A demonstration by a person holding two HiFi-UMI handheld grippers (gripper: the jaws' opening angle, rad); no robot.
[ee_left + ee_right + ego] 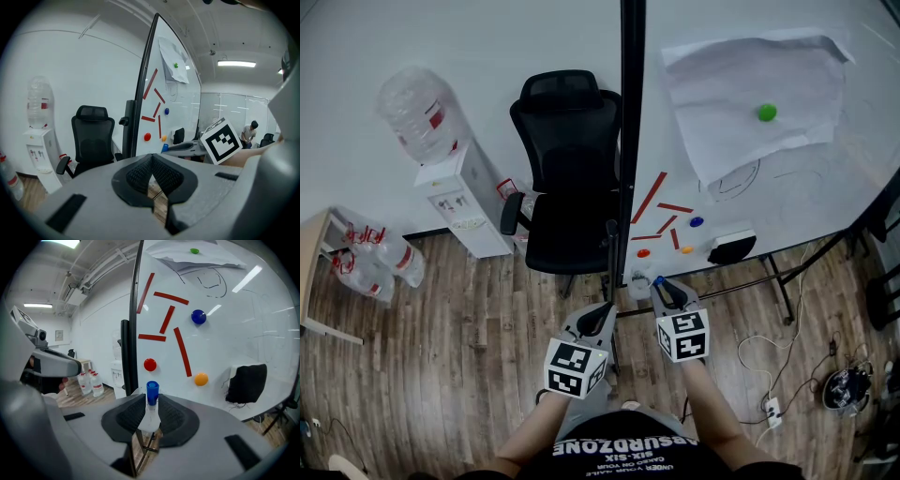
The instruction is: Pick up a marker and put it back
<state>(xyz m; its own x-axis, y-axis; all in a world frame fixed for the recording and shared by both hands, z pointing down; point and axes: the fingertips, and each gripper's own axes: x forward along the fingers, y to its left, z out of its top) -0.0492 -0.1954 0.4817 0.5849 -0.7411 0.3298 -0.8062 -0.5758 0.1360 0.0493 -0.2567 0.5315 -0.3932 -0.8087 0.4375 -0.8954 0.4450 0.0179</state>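
A marker [151,405] is clamped between the ridged black pads of the right gripper [151,412], whose jaws are drawn in narrow around it. The marker is seen to have a white barrel and a bright blue cap. It is held upright along the jaws, with the cap end pushed out past the fingertips and the barrel pinched lower down. Just beside it, the left gripper [152,174] is held with its jaws closed tip to tip, and nothing is carried between them. In the head view the two grippers are raised side by side in front of the person, above a wooden floor [441,356].

Beyond the marker, a whiteboard [243,324] is set on a stand with a black post at its edge. Red strips [168,318] are stuck on it at different angles. A red magnet [150,364], an orange magnet [201,378] and a blue magnet [198,317] are placed round them. A black eraser [247,383] is fixed low on the board. Higher up, a crumpled sheet of paper [755,94] is pinned by a green magnet [767,112].

Behind the post, a black office chair [567,169] is seen. Further left, a water dispenser [464,202] is stood against the wall, and spare water bottles [375,258] are laid on the floor.
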